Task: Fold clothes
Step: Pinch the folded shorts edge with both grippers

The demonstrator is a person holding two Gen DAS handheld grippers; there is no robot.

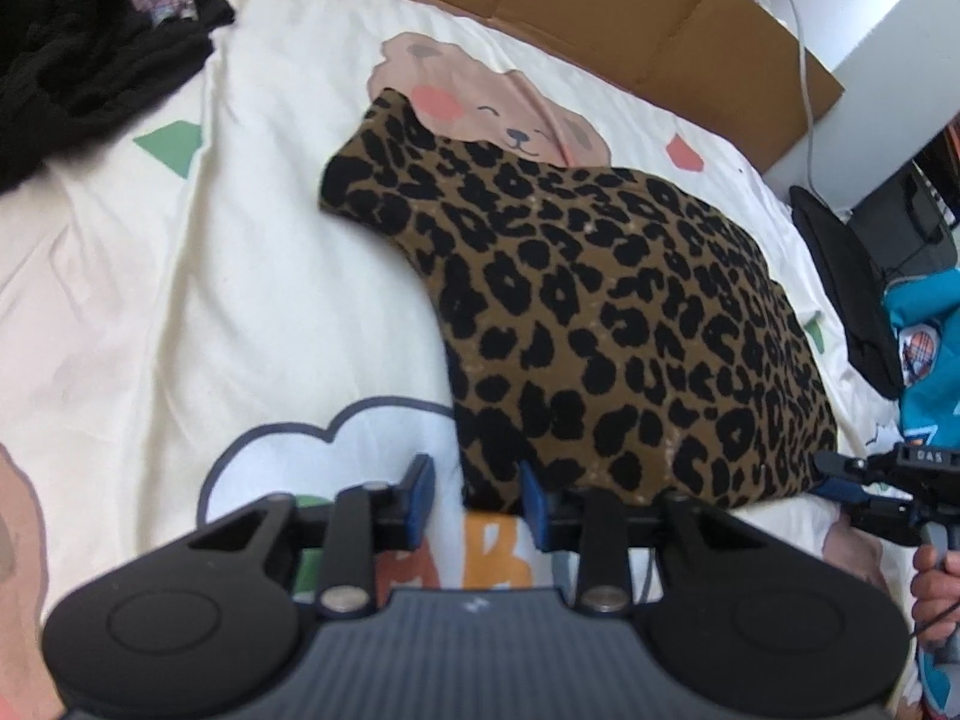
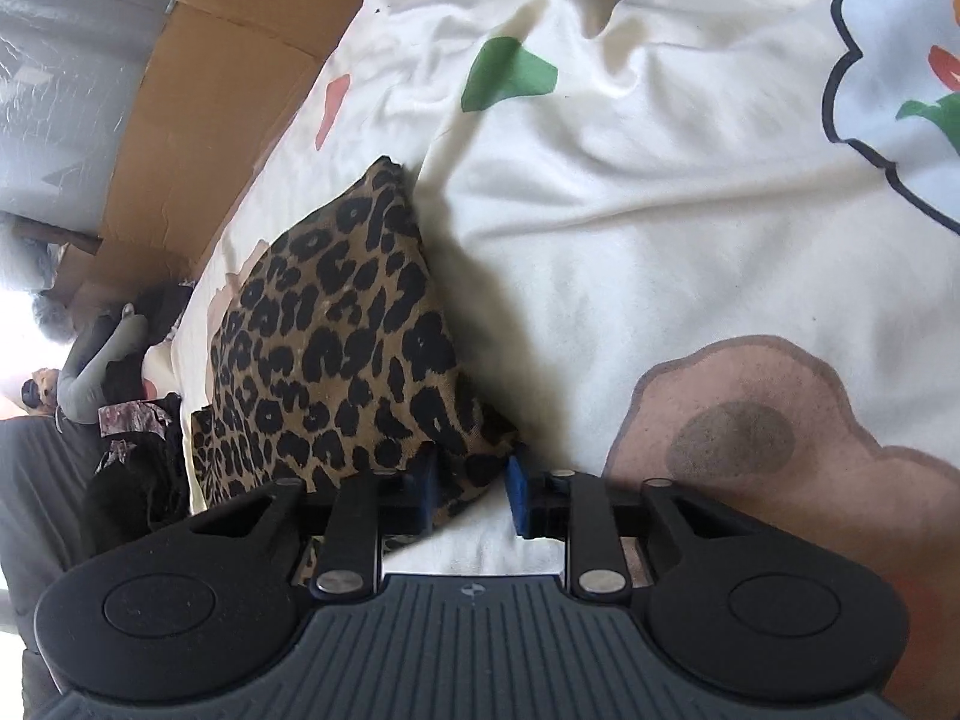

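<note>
- Left wrist view: left gripper (image 1: 477, 501) is low over the bed sheet (image 1: 252, 312), jaws spread moderately wide, blue pads (image 1: 422, 489) facing each other across a gap.
- The near corner of the leopard-print garment (image 1: 612, 324) lies just ahead of that gap, close against the inner face of the right-hand pad; nothing is clamped between the pads. Printed sheet shows through the gap.
- Garment lies mostly flat on the sheet, stretching ahead and to the right of the left gripper, with a narrower part reaching forward-left over a bear print (image 1: 498, 102).
- Right gripper (image 1: 840, 483) shows at the far right edge of the same view, at the garment's right corner, held by a hand (image 1: 936, 594). Jaw state cannot be told from this view.
- Right wrist view: right gripper (image 2: 471, 489) has its jaws parted to a similar moderate width. A corner of the garment (image 2: 336, 348) sits in the gap, touching the left-hand pad (image 2: 427, 489); the other pad stands clear of the cloth, so no grip.
- From the right gripper the garment runs ahead and to the left, its edge raised off the sheet (image 2: 660, 228) and casting a shadow.
- Cardboard box (image 1: 660, 18) stands beyond the far edge of the bed; contents not visible.
- Dark clothes pile (image 1: 84, 54) lies far ahead-left of the left gripper.
</note>
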